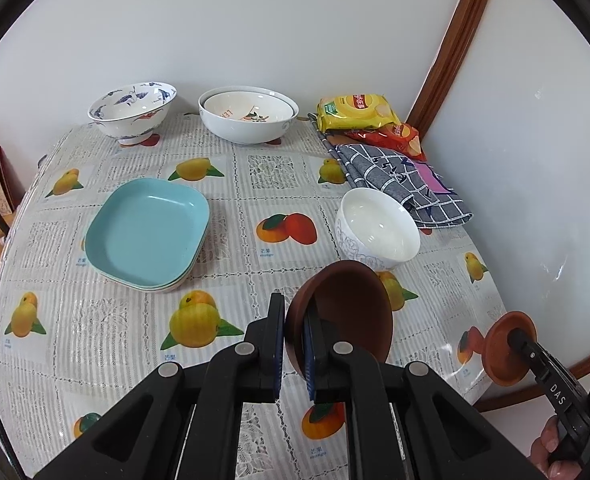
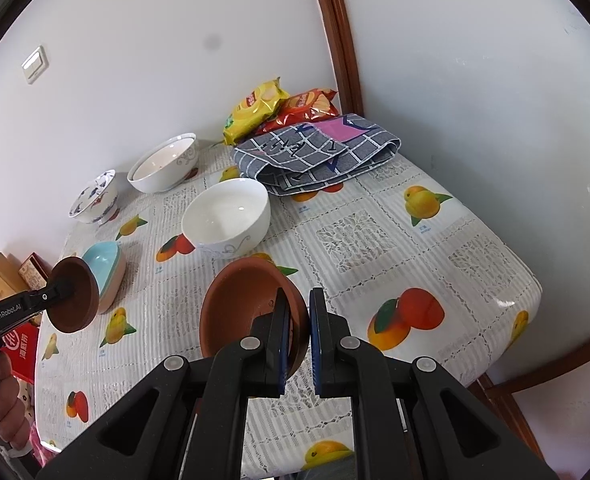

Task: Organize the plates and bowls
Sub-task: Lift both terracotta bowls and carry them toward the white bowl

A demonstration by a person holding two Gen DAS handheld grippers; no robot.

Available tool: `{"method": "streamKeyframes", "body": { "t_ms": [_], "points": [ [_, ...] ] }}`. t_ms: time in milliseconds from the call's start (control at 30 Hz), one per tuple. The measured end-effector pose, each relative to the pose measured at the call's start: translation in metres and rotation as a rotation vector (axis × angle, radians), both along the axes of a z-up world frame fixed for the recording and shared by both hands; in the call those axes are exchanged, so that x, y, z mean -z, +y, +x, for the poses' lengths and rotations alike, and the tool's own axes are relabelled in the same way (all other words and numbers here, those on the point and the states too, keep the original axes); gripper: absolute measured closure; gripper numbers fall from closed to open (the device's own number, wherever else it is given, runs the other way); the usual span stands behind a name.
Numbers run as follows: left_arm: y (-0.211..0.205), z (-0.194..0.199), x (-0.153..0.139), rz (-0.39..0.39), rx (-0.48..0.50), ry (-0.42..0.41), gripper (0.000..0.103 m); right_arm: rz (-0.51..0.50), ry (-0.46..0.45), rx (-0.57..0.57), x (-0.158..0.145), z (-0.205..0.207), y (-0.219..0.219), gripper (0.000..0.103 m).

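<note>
My left gripper is shut on the rim of a brown bowl, held tilted above the table. It shows at the left of the right wrist view. My right gripper is shut on the rim of a second brown bowl, also held above the table; it shows at the right of the left wrist view. A white bowl stands just beyond both. A stack of teal square plates lies left of centre.
A blue-patterned bowl and nested white bowls stand by the back wall. Chip bags and a folded grey cloth lie in the far right corner. The table's right edge is close.
</note>
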State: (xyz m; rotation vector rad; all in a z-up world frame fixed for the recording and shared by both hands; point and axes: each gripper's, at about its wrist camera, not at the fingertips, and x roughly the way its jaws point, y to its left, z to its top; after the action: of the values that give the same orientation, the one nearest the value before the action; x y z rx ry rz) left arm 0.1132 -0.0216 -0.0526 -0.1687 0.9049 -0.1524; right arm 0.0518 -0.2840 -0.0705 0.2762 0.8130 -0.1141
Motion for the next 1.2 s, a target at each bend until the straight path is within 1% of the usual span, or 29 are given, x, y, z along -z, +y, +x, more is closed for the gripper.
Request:
{"method": "streamKeyframes", "body": {
  "t_ms": [300, 600, 700, 1200],
  "points": [
    [0.002, -0.011, 0.004, 0.007, -0.005, 0.005, 0.094, 0.018, 0.007, -0.015, 0.008, -0.008, 0.006, 0.094],
    [-0.004, -0.007, 0.007, -0.003, 0.034, 0.005, 0.094, 0.007, 0.007, 0.008, 0.007, -0.009, 0.005, 0.094],
    [-0.005, -0.003, 0.009, -0.004, 0.044, 0.011, 0.094, 0.017, 0.008, 0.008, 0.006, -0.009, 0.005, 0.094],
    [-0.001, 0.020, 0.006, -0.013, 0.034, 0.007, 0.094, 0.001, 0.005, -0.019, -0.005, 0.020, 0.012, 0.094]
  ]
}}
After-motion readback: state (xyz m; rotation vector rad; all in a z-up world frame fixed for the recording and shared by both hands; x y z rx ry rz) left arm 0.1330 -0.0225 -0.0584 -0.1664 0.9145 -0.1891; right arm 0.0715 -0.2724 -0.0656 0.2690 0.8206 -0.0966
